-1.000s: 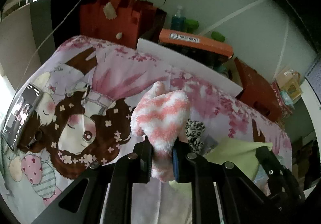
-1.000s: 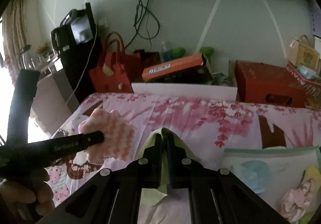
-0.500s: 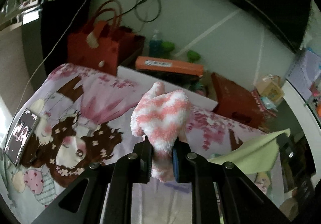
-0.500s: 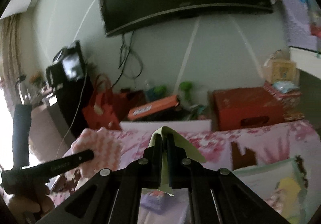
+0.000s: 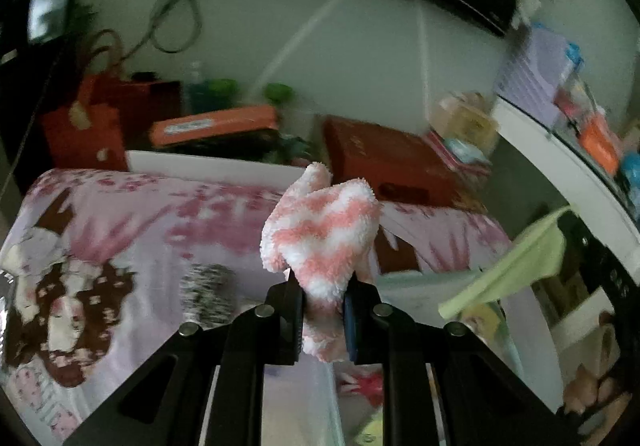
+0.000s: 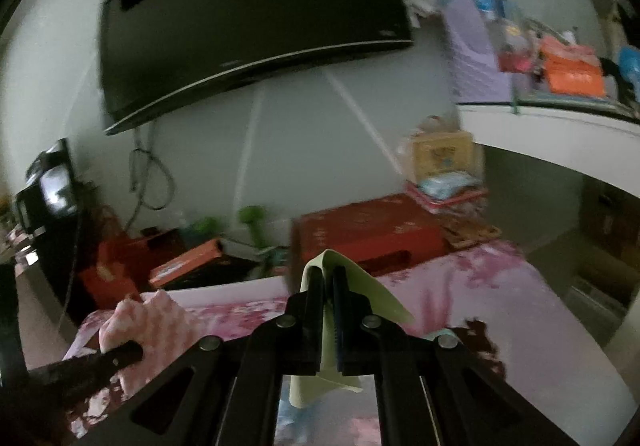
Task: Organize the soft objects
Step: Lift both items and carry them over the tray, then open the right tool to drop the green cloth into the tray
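Pink-and-white fleece, a fluffy sock-like piece point(image 5: 320, 234), is being gripped low on its length by the left claw point(image 5: 323, 320), clenched on it, in the left wrist view. The pile is thick and zigzag-banded; the free upper part is standing up in a rounded lump above the jaws, a short tail hanging below them. Beneath it a bed point(image 5: 132, 214) is being shown, covered with a smooth printed sheet of pink blossom and a cartoon figure, on which a small black-and-white spotted soft item point(image 5: 206, 292) is lying. At the right edge a thin pale-green cloth point(image 5: 516, 268) is being held up in the air, well apart from the sock. The view is blurred.

In the right wrist view the same green cloth point(image 6: 332, 330) is being pinched by the right claw point(image 6: 329, 316), closed tight on it. The cloth is flat, smooth and limp, one corner peaking above the jaws, the rest drooping below. At lower left the fleece piece point(image 6: 148, 316) is being seen beside the black bar of the other tool. A red box point(image 6: 368, 234) and a dark wall screen point(image 6: 256, 18) are being shown behind the bed.

Risks, as judged: the slick, thin cloth may be slipping out of so small a pinch if swung quickly; the bulky fleece, held only by compressed pile, may be shed likewise. Where each is to be put cannot be told.
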A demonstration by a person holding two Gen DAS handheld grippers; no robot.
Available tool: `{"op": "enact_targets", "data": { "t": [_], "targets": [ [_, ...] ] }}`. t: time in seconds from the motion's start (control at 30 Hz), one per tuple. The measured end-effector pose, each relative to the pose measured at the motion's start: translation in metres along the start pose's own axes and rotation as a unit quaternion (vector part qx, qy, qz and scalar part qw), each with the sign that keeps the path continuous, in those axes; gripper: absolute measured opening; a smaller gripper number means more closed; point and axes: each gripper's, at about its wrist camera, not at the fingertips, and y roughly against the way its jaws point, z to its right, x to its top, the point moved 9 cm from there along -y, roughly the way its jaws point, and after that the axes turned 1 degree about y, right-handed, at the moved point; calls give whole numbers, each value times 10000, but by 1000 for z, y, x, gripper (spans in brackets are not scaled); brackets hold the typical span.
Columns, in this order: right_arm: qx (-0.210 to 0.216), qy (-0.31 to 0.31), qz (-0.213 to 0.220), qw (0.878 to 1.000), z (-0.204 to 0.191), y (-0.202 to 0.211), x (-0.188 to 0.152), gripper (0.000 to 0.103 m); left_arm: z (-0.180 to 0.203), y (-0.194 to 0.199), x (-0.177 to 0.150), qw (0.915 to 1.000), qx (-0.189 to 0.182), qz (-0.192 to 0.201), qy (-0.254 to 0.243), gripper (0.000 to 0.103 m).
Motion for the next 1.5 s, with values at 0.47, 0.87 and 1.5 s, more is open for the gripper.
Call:
{"op": "enact_targets", "data": {
  "t": [0.47,0.87,1.5],
  "targets": [
    [-415,-282,-846,9951,57,-40,-45,4,55,-47,-39,9961,-238,-578,-630,17],
    [-546,-414,-1977,9779,73,-77,-105,4,48,-86,-73,9910,-64,-1174,-643,17],
    [-833,-328,-2818,9553,84,-94,-142,4,33,-120,-100,9832,206,-1720,-573,17]
  ]
}}
